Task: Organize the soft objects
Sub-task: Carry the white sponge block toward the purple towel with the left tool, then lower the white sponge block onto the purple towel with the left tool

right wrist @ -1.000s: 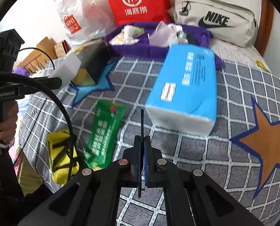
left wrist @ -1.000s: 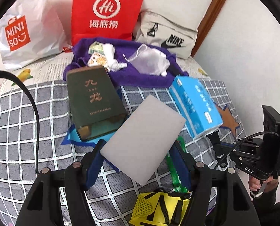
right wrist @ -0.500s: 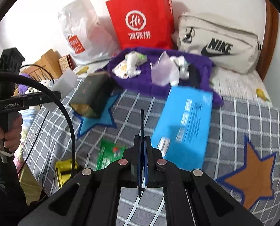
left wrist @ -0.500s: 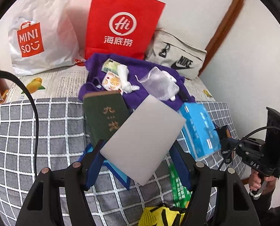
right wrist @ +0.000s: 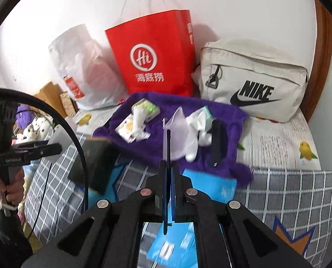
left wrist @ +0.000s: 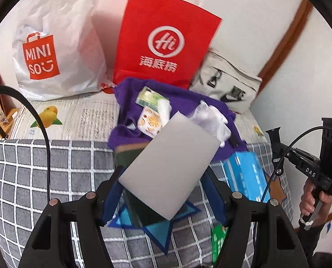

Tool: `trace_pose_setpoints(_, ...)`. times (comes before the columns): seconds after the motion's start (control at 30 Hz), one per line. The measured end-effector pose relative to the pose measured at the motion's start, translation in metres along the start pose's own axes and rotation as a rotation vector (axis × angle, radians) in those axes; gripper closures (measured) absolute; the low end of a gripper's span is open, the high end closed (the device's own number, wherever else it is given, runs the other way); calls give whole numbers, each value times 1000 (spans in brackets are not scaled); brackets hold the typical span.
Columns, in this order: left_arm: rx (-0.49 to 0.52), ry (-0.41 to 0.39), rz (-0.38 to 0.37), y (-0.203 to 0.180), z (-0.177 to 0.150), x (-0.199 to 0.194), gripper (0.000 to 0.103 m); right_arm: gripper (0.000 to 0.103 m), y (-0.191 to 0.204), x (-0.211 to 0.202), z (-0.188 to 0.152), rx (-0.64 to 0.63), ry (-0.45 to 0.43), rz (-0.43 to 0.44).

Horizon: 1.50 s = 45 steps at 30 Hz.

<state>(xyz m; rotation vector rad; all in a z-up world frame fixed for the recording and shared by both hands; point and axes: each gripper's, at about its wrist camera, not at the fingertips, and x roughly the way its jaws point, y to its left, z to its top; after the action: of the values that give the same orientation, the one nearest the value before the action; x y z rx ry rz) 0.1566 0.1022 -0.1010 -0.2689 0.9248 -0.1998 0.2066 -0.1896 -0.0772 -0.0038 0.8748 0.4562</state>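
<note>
Grey-white sponge block [left wrist: 169, 170]: flat, rectangular, matte and unmarked, corners slightly rounded, tilted with one corner low. Clamped between the blue pads [left wrist: 111, 197] of the left gripper [left wrist: 166, 192], jaws set fairly wide around its two long edges, raised clear of the grey checked bedspread [left wrist: 32, 174]. Seen from the right wrist view as a pale slab [right wrist: 62, 137] at the tip of the left tongs. Right gripper [right wrist: 168, 192] pressed fully together, nothing soft between the pads, only a thin black pin [right wrist: 168, 147] sticking forward from the seam. Just beyond the left tongs, partly hidden behind the block: dark green box [left wrist: 125, 156]; further ahead, purple towel [left wrist: 181, 98] strewn with small packets and a white cloth. To the right of the block, blue tissue pack [left wrist: 244, 174]. Far ahead, against the wall: red paper bag [left wrist: 163, 40], white MINISO bag [left wrist: 54, 51], beige Nike pouch [right wrist: 253, 78].
</note>
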Motion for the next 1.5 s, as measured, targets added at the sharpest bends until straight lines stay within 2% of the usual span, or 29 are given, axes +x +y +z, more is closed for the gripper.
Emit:
trace_pose_setpoints(0.27,-42,-29,0,10,45,18,36,100,-24,30,40,55,-8,-34)
trace_pose_setpoints(0.57,-34,-27,38,12,91,51,36,100,-56,84,66,126,51,-55)
trace_pose_setpoints(0.7,-51,-21,11,14,101,69,36,100,-68,100,75,160,59,-36)
trace_pose_setpoints(0.83,-62,-23,1,16,101,83,36,100,-75,117,74,157,87,-27)
trace_pose_setpoints(0.93,-53,13,4,16,101,95,36,100,-82,133,69,175,125,-15)
trace_pose_setpoints(1.23,-52,27,9,18,103,107,36,100,-90,160,57,172,225,10)
trace_pose_setpoints(1.5,-39,57,13,14,101,121,35,97,-87,178,48,172,284,101)
